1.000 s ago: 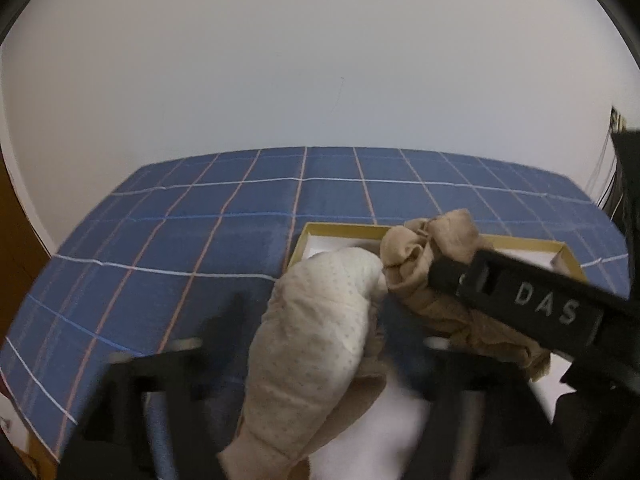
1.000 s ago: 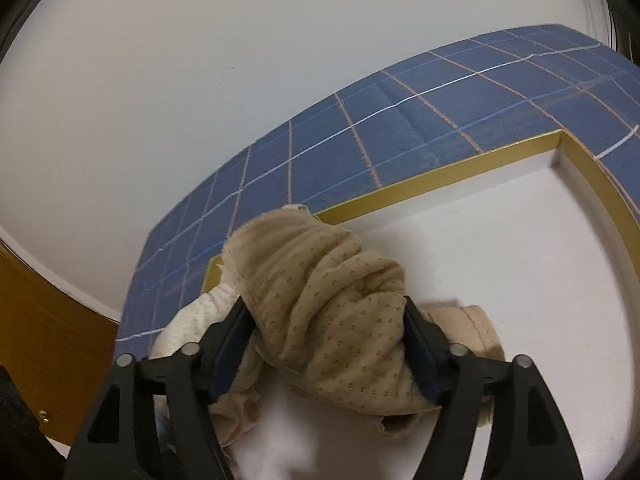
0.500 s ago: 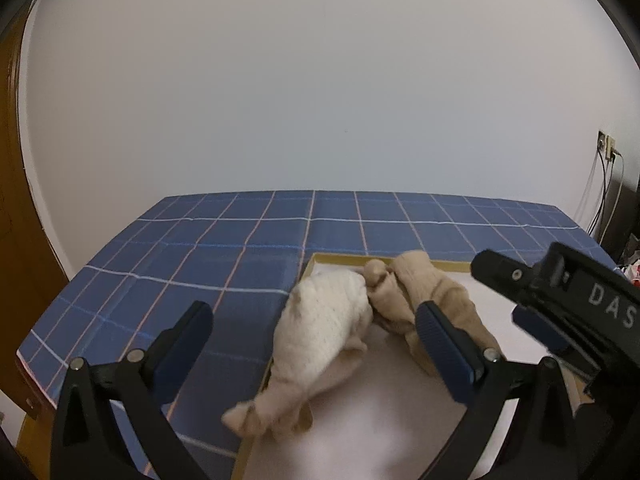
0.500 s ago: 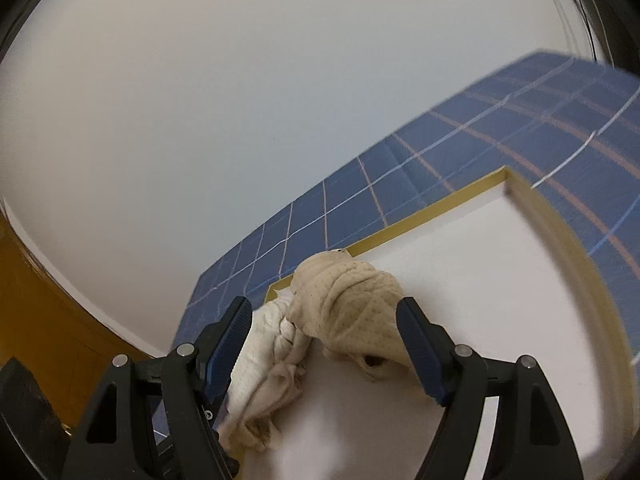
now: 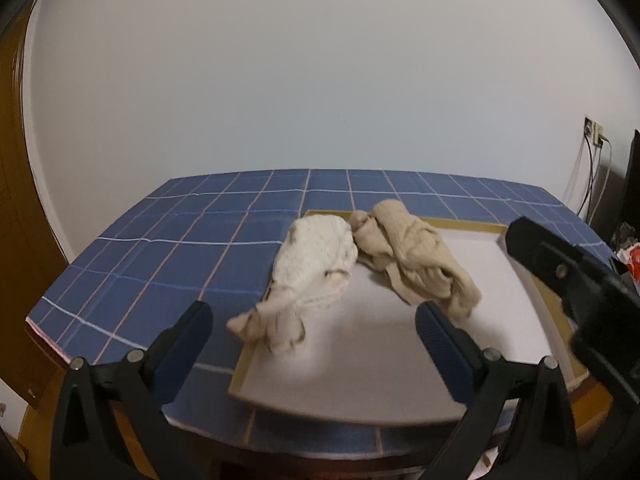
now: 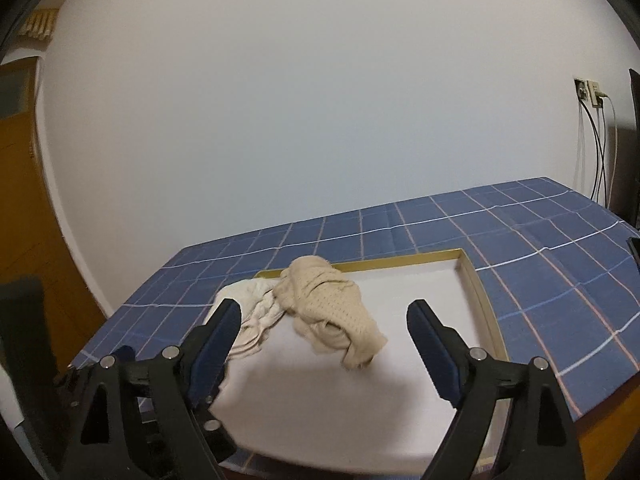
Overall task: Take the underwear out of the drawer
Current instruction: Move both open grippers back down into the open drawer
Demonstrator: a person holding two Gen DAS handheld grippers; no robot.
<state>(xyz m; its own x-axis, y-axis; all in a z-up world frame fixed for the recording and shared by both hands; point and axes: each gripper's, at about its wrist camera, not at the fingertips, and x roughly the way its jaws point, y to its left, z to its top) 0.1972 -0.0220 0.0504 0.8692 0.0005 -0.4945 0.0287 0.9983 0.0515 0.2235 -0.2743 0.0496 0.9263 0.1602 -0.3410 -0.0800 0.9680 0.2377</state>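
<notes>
A shallow drawer (image 5: 460, 224) with a gold rim (image 6: 400, 262) and a white floor lies on the blue checked cloth. A cream piece of underwear (image 5: 316, 260) lies at its left side, its tail draped over the left rim. A tan piece (image 5: 416, 260) lies crumpled beside it, touching it. My left gripper (image 5: 312, 316) stands open, back from both pieces, with nothing between its fingers. My right gripper (image 6: 323, 308) is opening its jaws. The tan piece (image 6: 328, 304) and the cream piece (image 6: 256, 312) lie beyond its tips, untouched. The right gripper's black body (image 5: 560, 272) shows at the right in the left wrist view.
The table with the checked cloth (image 5: 180, 248) stands against a plain white wall. A wooden door (image 6: 24, 184) is at the left. A wall socket with hanging cables (image 6: 592, 96) and a dark object (image 5: 634, 184) are at the right.
The right gripper let go of the tan piece and the left gripper of the cream piece. Both drew back and opened wider. The two pieces now lie loose in the drawer.
</notes>
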